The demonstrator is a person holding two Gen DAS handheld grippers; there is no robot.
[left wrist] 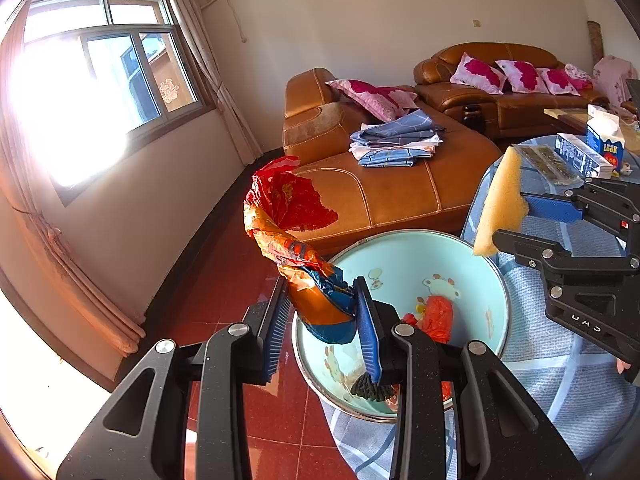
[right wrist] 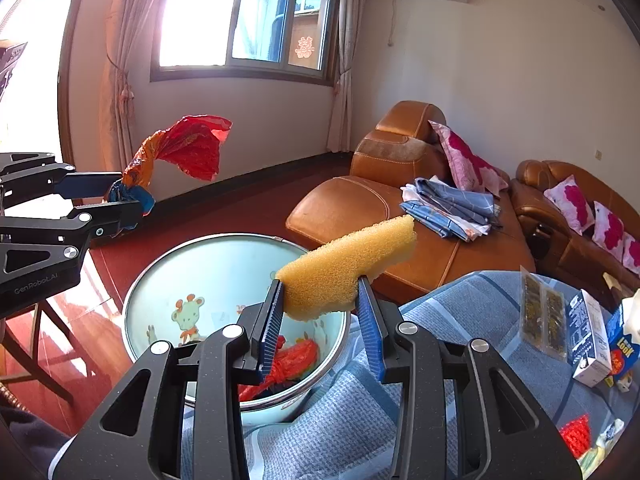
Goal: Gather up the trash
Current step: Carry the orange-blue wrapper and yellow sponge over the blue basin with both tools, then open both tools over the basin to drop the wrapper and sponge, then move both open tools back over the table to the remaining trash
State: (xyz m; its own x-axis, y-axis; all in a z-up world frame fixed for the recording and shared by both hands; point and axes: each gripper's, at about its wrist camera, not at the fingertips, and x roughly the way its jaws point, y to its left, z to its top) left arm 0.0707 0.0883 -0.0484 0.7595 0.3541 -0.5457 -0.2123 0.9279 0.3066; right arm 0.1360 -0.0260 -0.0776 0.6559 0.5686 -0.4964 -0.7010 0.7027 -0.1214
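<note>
Left gripper (left wrist: 322, 320) closed on the twisted lower end of a crumpled plastic wrapper (left wrist: 288, 216): fingers part-way apart, pressing the bunched film between blue ribbed pads. Wrapper held up over the near-left rim of the basin (left wrist: 472, 252), likely so it drops inside once released. Film thin, glossy, creased; red at the flared top, orange then blue toward the pinch. Small dark frayed scrap (left wrist: 370, 390) showing just below the right finger; cannot tell what it is.

Right gripper (right wrist: 320, 300) clamped on a yellow sponge (right wrist: 352, 268), fingers moderately apart and denting its near end. Sponge coarse, open-pored, slab-shaped with one rounded edge, tilted up toward far right. Held above the basin's right rim, apparently also staged for dropping.

Basin round, pale blue enamel-looking, metal-edged, cartoon animals printed inside; set low at the left edge of the table (right wrist: 360, 408). Crumpled red plastic bag (right wrist: 294, 360) already lying at the bottom, with a little dark material beside it.

Table covered in blue woven checked cloth, soft and ribbed. More likely trash at far right: clear packet of dark contents (right wrist: 544, 316), flat printed box (right wrist: 586, 336), blue carton (right wrist: 622, 344), red scrap (right wrist: 576, 436). Tan leather sofa (right wrist: 360, 204) beyond, with folded blue cloth (right wrist: 448, 208).
</note>
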